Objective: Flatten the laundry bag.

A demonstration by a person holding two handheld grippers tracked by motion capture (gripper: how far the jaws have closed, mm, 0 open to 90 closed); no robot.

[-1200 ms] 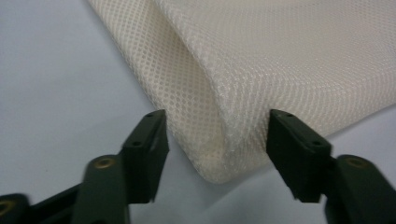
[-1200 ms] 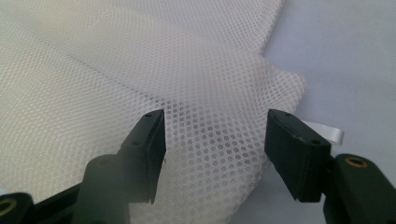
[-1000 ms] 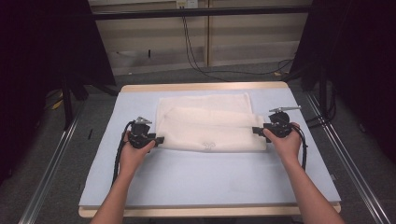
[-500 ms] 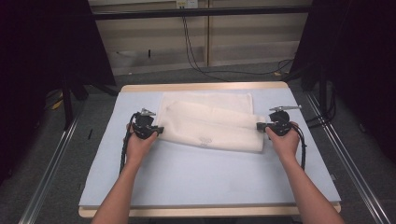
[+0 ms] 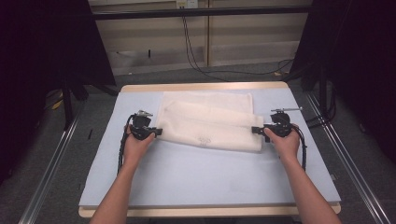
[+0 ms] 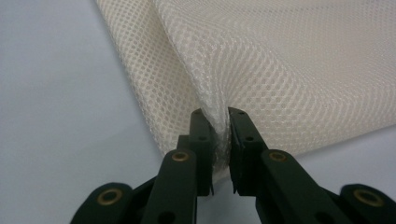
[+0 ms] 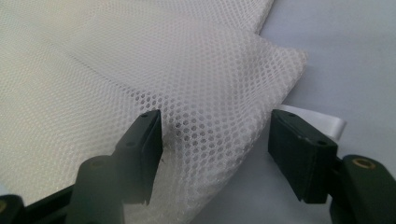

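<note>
The left gripper (image 5: 156,132) is pinching the mesh cloth's (image 5: 208,122) left end. The right gripper (image 7: 212,140) is opening, its fingers (image 7: 144,140) straddling the right end, along the cloth's long axis.

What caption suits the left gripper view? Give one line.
Left gripper pinching the edge of a white mesh cloth on a pale blue table.

Dim room, black at both sides beyond the table (image 5: 210,172), whose pale blue top catches soft overhead light. Shadows faint, no glare. High view slightly soft and grainy. In both gripper views the mesh cloth (image 6: 289,60) is sharp up close, blurring farther off; black jaws nearest slightly soft.
</note>
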